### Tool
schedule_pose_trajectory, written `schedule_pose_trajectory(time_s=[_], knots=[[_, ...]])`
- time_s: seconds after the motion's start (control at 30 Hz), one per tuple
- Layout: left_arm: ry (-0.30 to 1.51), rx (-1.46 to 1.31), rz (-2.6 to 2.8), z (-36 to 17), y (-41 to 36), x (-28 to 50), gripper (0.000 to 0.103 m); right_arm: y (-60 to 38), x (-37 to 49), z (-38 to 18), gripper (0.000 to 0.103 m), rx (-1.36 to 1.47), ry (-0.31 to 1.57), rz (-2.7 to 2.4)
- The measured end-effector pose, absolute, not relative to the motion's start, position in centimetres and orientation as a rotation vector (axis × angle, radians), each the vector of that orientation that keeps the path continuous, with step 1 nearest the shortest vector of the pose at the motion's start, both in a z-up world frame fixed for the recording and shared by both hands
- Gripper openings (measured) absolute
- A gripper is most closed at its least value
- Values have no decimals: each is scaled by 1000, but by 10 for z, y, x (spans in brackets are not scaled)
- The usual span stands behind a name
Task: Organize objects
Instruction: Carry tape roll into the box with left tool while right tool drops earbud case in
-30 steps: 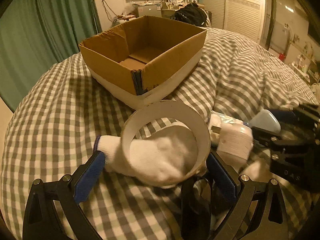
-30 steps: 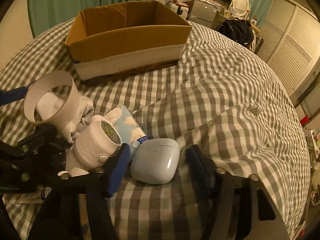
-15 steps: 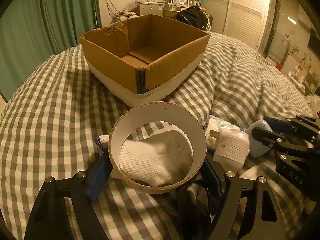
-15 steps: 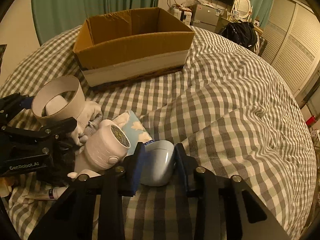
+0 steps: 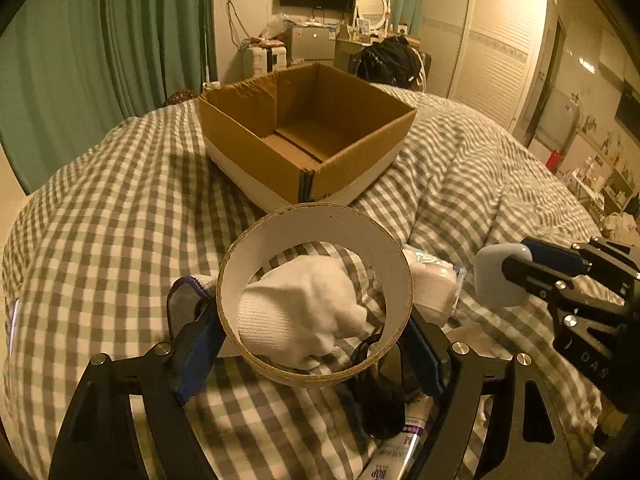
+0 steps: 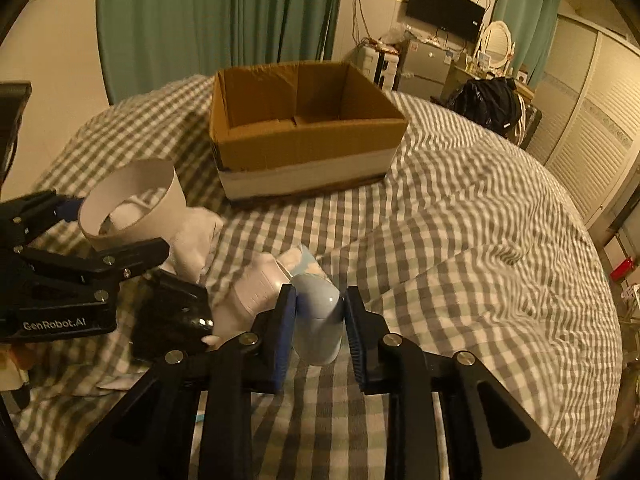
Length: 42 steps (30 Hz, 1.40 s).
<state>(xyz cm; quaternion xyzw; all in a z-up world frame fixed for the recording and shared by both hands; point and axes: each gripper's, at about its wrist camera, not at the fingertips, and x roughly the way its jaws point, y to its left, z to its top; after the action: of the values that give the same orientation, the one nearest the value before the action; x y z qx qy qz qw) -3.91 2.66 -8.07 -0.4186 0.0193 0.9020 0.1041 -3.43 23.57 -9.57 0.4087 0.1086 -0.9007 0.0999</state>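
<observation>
My left gripper (image 5: pixel 314 344) is shut on a wide white cardboard ring (image 5: pixel 256 256) and holds it above the checked bed; the ring also shows in the right wrist view (image 6: pixel 132 204). My right gripper (image 6: pixel 320 316) is shut on a pale blue rounded case (image 6: pixel 318 328), lifted off the bed; the case also shows in the left wrist view (image 5: pixel 496 276). An open, empty cardboard box (image 5: pixel 308 140) stands farther back on the bed, also in the right wrist view (image 6: pixel 304 140).
On the checked bedspread (image 6: pixel 460 240) lie a white sock (image 5: pixel 304 312), a white round device (image 6: pixel 256 292), a tissue pack (image 6: pixel 308 264), a black object (image 6: pixel 172 320) and a tube (image 5: pixel 396 456). Green curtains (image 5: pixel 80 60) hang at the left.
Both grippers closed on their objects and lifted them: the left one on the ring, the right one on the blue case. Both views rose and look more toward the box.
</observation>
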Motion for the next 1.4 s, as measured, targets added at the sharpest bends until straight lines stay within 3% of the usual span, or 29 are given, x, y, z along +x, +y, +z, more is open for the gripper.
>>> schedule_pose_trajectory(time_s=[0.47,0.8,1.13,1.4], knots=[[7,-1064,2749,2,5,-41,83,220,-20,-5,24,928,373,-2744],[-27,-968,2756,47,6,-102,83,212,-81,46,24,791,337,-2735],[-30,-939,2763,48,26,-194,83,209,-178,46,24,788,278,-2733],[52,-1064,2738,-17,37,-252,83,223,-269,-3,22,931,98,-2674]])
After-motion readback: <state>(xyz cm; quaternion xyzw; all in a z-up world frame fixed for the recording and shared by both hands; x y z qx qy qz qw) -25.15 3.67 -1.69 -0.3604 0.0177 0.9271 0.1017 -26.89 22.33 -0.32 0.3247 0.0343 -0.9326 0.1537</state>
